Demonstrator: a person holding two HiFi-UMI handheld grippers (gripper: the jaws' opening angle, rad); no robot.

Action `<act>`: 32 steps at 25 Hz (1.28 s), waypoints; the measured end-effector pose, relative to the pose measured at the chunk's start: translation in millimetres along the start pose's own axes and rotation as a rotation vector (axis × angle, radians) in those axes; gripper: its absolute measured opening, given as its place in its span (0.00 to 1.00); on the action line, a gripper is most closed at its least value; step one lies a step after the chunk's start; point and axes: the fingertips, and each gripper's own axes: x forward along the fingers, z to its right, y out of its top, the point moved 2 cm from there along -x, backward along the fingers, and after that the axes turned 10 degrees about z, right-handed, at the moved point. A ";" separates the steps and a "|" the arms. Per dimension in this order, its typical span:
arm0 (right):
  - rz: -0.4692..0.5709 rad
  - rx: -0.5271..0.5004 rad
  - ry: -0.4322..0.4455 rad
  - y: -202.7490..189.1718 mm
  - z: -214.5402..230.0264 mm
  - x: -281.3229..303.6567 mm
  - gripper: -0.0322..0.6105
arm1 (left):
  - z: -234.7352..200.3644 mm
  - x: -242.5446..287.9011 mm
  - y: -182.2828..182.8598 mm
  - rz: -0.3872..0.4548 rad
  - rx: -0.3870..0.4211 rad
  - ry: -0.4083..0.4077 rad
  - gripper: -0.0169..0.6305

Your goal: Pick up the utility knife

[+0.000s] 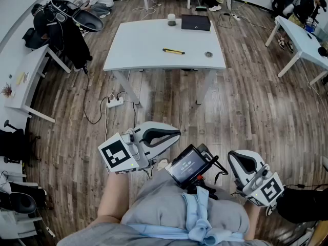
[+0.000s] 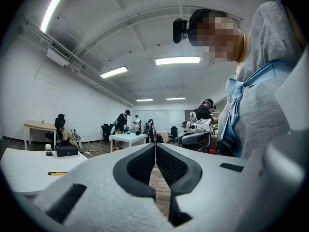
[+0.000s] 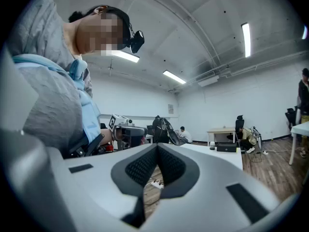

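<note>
The utility knife (image 1: 173, 50) is yellow and black and lies on the white table (image 1: 143, 45) far ahead of me; in the left gripper view the knife (image 2: 57, 173) shows at the lower left. Both grippers are held close to my body, well short of the table. My left gripper (image 1: 177, 133) points right, its jaws shut (image 2: 155, 146) with nothing between them. My right gripper (image 1: 231, 155) points left, also shut (image 3: 157, 146) and empty.
On the table also stand a black box (image 1: 195, 22), a small cup (image 1: 171, 19) and a round object (image 1: 208, 54). A power strip (image 1: 115, 102) with cables lies on the wood floor before the table. Other desks, chairs and people stand around the room.
</note>
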 end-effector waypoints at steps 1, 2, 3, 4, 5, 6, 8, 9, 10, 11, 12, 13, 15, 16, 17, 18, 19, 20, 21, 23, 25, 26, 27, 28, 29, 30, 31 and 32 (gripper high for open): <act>-0.002 0.001 0.001 -1.8 0.2 -0.4 0.09 | 0.6 0.0 -1.5 0.001 -0.002 0.002 0.05; -0.004 0.002 0.002 -3.5 0.4 -0.7 0.09 | 1.2 0.1 -2.9 0.002 -0.005 0.003 0.05; -0.005 0.002 0.005 -4.6 0.5 -0.7 0.09 | 1.8 0.2 -4.1 0.002 -0.007 0.004 0.05; -0.005 0.004 0.010 -5.3 0.5 -0.7 0.09 | 2.4 0.3 -5.0 0.002 -0.008 0.004 0.05; -0.005 0.005 0.015 -5.5 0.5 -0.9 0.09 | 2.9 0.5 -5.7 0.000 -0.009 0.003 0.05; -0.002 0.006 0.022 -5.1 0.3 -1.3 0.09 | 3.4 1.1 -5.9 -0.004 -0.009 0.001 0.05; 0.010 0.006 0.042 -2.1 -0.6 -1.7 0.09 | 4.0 3.2 -4.4 -0.010 -0.009 -0.004 0.05; 0.017 0.005 0.050 -0.3 -0.9 -0.9 0.10 | 3.9 4.4 -3.4 -0.014 -0.010 -0.007 0.05; 0.020 0.002 0.052 0.7 -0.6 0.3 0.10 | 3.7 5.3 -2.7 -0.018 -0.011 -0.010 0.05; 0.018 -0.004 0.051 0.2 0.2 1.4 0.10 | 3.6 6.0 -2.7 -0.021 -0.013 -0.012 0.05; 0.011 -0.013 0.048 -1.5 1.5 1.9 0.10 | 3.6 6.5 -3.2 -0.024 -0.013 -0.012 0.05; 0.003 -0.021 0.048 -3.7 3.2 1.7 0.10 | 3.6 7.1 -3.9 -0.026 -0.013 -0.009 0.05; -0.004 -0.033 0.050 -6.7 6.9 0.8 0.10 | 2.9 8.2 -4.8 -0.022 -0.009 -0.003 0.05; -0.001 -0.035 0.051 -7.1 7.7 1.5 0.10 | 2.0 7.6 -5.0 -0.021 -0.006 0.000 0.05; 0.003 -0.037 0.051 -6.9 7.7 2.5 0.10 | 1.3 6.1 -5.2 -0.020 -0.002 0.001 0.05; 0.006 -0.040 0.053 -6.6 7.2 3.2 0.10 | 1.1 4.1 -5.0 -0.021 0.000 0.001 0.05; 0.008 -0.045 0.054 -6.1 6.5 3.2 0.10 | 1.5 1.9 -3.9 -0.019 0.000 0.002 0.05; 0.010 -0.046 0.058 -4.5 6.1 3.0 0.10 | 2.4 0.1 -1.5 -0.014 -0.002 0.004 0.05; 0.013 -0.042 0.064 -0.6 6.0 2.9 0.10 | 3.9 -0.5 1.7 -0.004 -0.009 0.008 0.05; 0.009 -0.022 0.079 10.0 9.3 -0.7 0.10 | 10.0 2.8 6.2 0.027 -0.044 0.024 0.05; 0.003 -0.036 0.086 8.4 16.7 -7.1 0.10 | 14.0 5.4 4.6 0.048 -0.062 0.036 0.05; 0.016 -0.054 0.089 3.8 17.3 -5.3 0.10 | 13.9 4.2 2.8 0.046 -0.060 0.036 0.05; 0.024 -0.065 0.092 -2.9 15.6 -2.4 0.10 | 13.1 1.5 1.0 0.034 -0.052 0.031 0.05; 0.024 -0.068 0.093 -9.2 13.2 -1.3 0.10 | 12.7 -1.6 -0.9 0.018 -0.040 0.025 0.05; 0.024 -0.065 0.091 -12.9 11.1 -1.7 0.10 | 12.9 -4.1 -2.7 0.006 -0.022 0.018 0.05; 0.026 -0.059 0.087 -14.0 9.7 -2.5 0.10 | 12.8 -5.5 -3.6 0.000 -0.001 0.013 0.05; 0.030 -0.053 0.084 -13.4 8.9 -3.1 0.10 | 12.5 -5.5 -3.3 -0.004 0.012 0.012 0.05; 0.030 -0.051 0.084 -12.7 8.6 -3.5 0.10 | 12.8 -4.1 -2.1 -0.007 0.013 0.013 0.05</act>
